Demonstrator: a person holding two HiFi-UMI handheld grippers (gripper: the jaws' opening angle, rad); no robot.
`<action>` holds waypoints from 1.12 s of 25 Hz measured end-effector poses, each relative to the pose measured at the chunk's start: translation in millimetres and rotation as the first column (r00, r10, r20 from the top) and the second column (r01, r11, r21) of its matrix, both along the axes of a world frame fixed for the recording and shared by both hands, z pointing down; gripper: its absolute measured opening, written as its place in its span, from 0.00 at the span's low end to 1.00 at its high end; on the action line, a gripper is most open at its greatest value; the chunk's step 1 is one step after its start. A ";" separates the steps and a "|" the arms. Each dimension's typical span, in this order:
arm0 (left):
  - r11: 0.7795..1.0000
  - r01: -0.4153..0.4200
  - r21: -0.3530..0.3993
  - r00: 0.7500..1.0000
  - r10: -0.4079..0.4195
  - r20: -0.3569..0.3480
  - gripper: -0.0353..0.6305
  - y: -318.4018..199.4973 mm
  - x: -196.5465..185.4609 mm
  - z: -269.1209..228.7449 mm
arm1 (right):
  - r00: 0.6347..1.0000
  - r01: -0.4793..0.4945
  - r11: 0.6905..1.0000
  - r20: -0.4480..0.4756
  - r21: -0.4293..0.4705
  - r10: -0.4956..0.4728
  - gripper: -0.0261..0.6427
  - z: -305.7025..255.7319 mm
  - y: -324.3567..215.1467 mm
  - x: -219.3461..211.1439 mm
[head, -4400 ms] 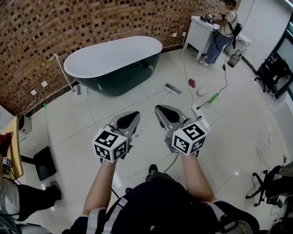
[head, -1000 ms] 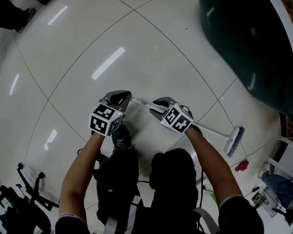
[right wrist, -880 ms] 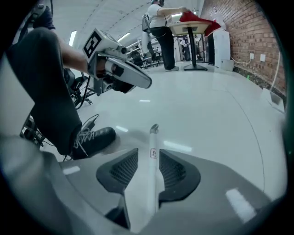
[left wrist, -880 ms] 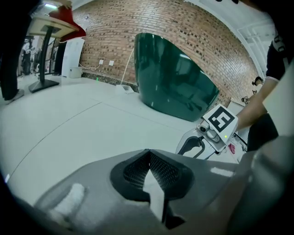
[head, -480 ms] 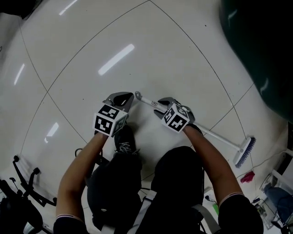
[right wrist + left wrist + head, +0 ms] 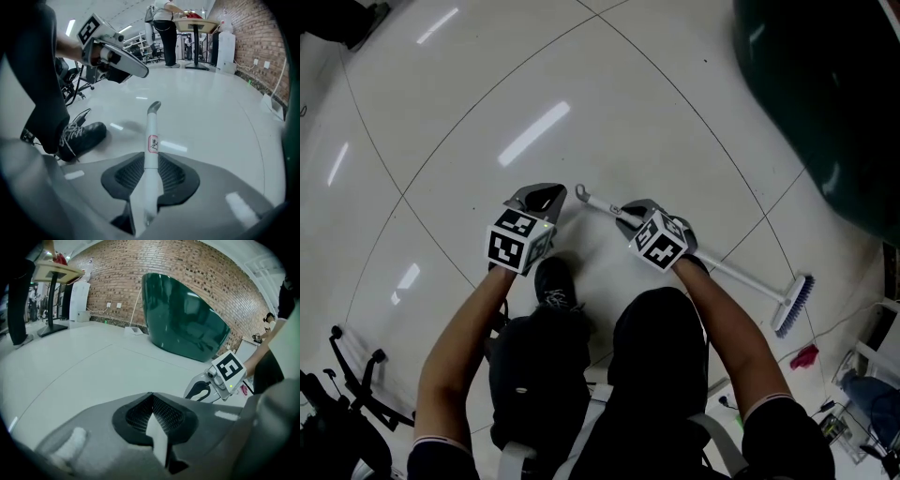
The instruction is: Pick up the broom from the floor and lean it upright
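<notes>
The right claw (image 6: 147,176) was clamped tight on the broom (image 6: 741,274), gripping its white handle a little short of the hooked end. The left claw (image 6: 153,416), just beside it and clear of the handle, was closed on nothing. A black shoe (image 6: 553,281) sat right behind both claws. The handle slanted away past the right forearm to the brush head. Beyond that stood the dark green bathtub (image 6: 825,94), well apart. Open tiled floor (image 6: 487,94) spread ahead of the claws.
</notes>
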State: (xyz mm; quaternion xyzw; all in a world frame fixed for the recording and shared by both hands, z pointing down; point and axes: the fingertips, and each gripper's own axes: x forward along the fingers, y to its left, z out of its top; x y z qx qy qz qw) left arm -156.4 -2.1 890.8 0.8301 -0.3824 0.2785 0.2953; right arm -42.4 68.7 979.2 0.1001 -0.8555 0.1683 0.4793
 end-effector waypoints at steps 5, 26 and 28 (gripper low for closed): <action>0.999 -0.019 0.026 1.000 0.018 0.007 0.06 -11.7 -0.6 -72.9 | 0.998 -0.039 0.997 0.041 0.062 0.036 0.17 -84.8 -15.7 4.7; 0.908 -0.361 0.215 0.930 0.367 0.012 0.06 -32.8 159.9 -471.8 | 0.919 -0.393 0.875 0.116 0.283 0.376 0.17 -511.8 -55.9 136.5; 0.892 -0.394 0.222 0.914 0.405 -0.006 0.06 -27.5 180.2 -500.1 | 0.893 -0.448 0.842 0.112 0.300 0.435 0.17 -536.2 -50.5 158.5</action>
